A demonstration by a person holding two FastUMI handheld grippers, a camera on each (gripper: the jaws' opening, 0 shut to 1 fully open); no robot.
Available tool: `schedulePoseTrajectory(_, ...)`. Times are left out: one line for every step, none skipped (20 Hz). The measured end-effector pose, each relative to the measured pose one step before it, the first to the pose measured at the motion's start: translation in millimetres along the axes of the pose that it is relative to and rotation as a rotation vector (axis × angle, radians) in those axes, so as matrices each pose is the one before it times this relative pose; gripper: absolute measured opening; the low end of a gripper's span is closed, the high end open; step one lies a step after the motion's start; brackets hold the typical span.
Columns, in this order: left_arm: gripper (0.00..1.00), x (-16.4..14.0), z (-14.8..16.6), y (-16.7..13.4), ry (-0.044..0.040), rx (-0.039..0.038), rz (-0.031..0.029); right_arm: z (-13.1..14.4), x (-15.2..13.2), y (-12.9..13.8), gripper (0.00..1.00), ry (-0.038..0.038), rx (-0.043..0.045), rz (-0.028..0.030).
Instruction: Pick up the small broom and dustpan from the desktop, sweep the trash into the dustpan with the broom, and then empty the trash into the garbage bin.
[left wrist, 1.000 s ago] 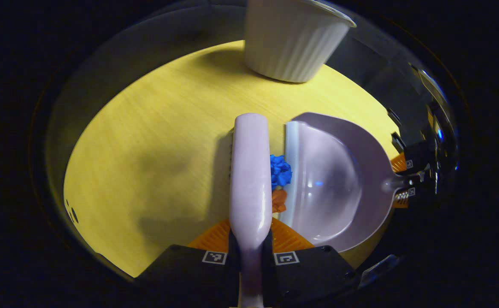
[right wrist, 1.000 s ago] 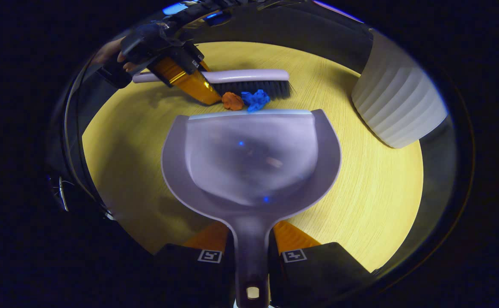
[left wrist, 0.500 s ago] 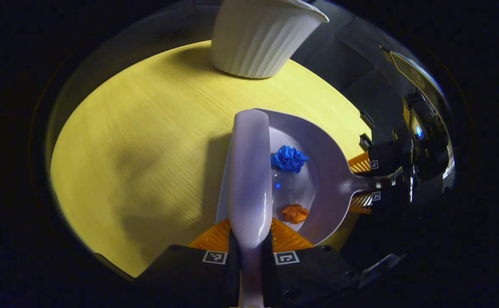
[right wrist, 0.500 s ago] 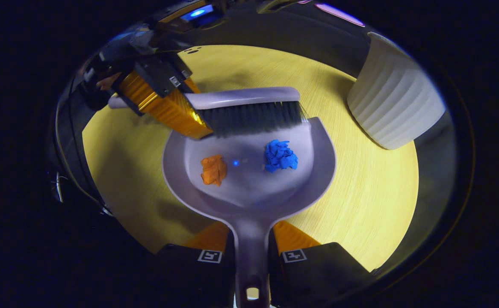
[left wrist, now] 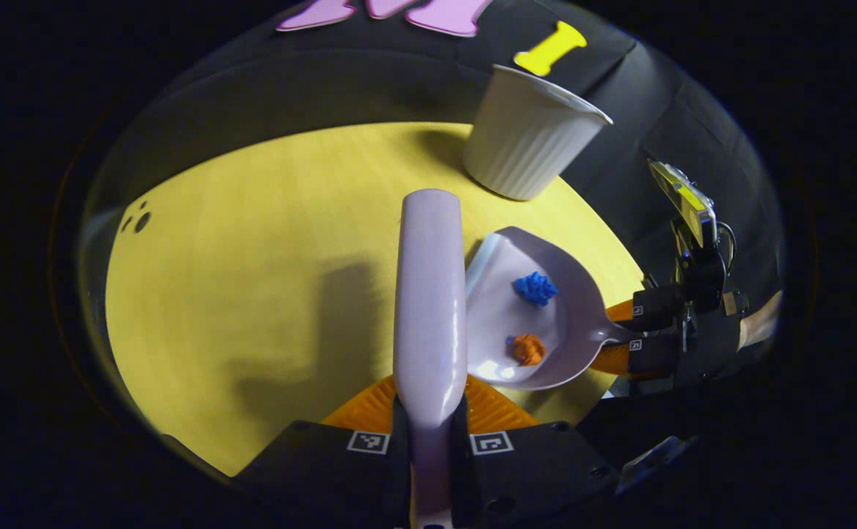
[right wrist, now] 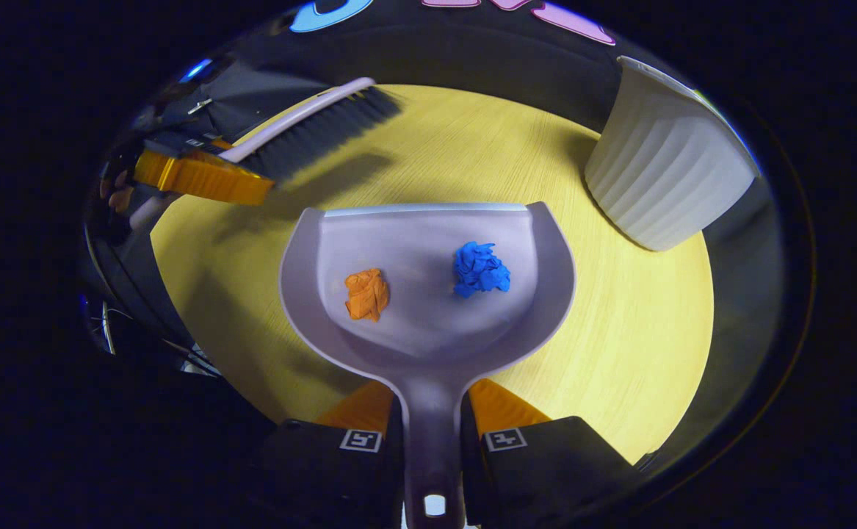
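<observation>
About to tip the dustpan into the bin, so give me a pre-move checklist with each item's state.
1. Blue scrap inside the dustpan: ok.
2. Orange scrap inside the dustpan: ok.
3. Right gripper jaws clamped on the dustpan handle: ok.
4. Broom lifted clear of the pan mouth, held in the left gripper: ok.
5. Garbage bin upright, ahead and to the right of the pan: ok.
6. Bin's inside free to take the trash: cannot tell, its opening faces away.

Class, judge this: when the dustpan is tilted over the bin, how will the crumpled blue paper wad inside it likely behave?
The crumpled blue paper wad looks light, so it probably slides or tumbles out easily. The lilac plastic dustpan has a smooth, glossy floor, offering little grip. Being loose beside the orange wad, it may bounce past the white ribbed bin.
</observation>
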State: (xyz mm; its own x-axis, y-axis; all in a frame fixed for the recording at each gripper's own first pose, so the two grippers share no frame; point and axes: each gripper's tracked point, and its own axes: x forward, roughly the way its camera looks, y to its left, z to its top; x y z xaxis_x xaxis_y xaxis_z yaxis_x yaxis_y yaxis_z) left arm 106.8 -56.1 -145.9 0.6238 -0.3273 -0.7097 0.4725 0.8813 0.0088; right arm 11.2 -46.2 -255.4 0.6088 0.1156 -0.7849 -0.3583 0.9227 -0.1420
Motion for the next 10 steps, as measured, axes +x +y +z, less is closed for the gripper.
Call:
schedulePoseTrajectory(0.25, -8.29, -9.21, 11.81, -0.01534, -0.02334, 0.02042, 1.72, -0.73, -1.21, 0.36, -0.00558, -0.01247, -0.0072)
schedulePoseTrajectory(0.25, -2.22, -15.02, 11.25, -0.01464, -0.0225, 0.01888, 0.33, 0.2, 1.94, 0.36, -0.00788, -0.00883, -0.00412)
schedulePoseTrajectory(0.25, -0.14, -14.67, 9.23, -0.0113, -0.02004, 0.02194, 0.75, 0.47, 0.99, 0.41, -0.00773, -0.00154, 0.00175)
schedulePoseTrajectory(0.26, 1.66, -16.54, 8.05, -0.00908, -0.01948, 0.02249, -0.28, -0.06, -0.76, 0.36, -0.00749, 0.00551, 0.00545)
schedulePoseTrajectory(0.25, 3.29, -16.04, 7.98, -0.00656, -0.01933, 0.0185, 2.0, -1.17, -0.03, 0.36, -0.01018, 0.00642, 0.00576)
schedulePoseTrajectory(0.25, 6.15, -19.64, 7.03, -0.004, -0.01882, 0.01563, -1.2, 0.82, 0.07, 0.36, -0.00951, -0.00028, 0.00771)
schedulePoseTrajectory(0.25, 6.04, -19.87, 6.44, -0.00044, -0.01717, 0.01296, -0.3, 0.14, -1.0, 0.36, 0.00198, -0.01433, 0.01384)
schedulePoseTrajectory(0.25, -3.25, -17.29, 9.01, 0.00185, -0.01662, 0.00671, -0.28, -2.55, -3.54, 0.36, 0.00304, -0.01691, 0.00624)
schedulePoseTrajectory(0.25, -4.53, -15.44, 7.12, 0.00679, -0.02077, -0.00189, 2.37, -4.21, -2.83, 0.36, -0.00576, -0.00987, -0.00021)
schedulePoseTrajectory(0.25, -11.3, -7.33, -1.67, 0.00907, -0.02916, -0.01328, 3.21, -0.86, 1.46, 0.36, -0.01363, 0.00066, 0.00385)
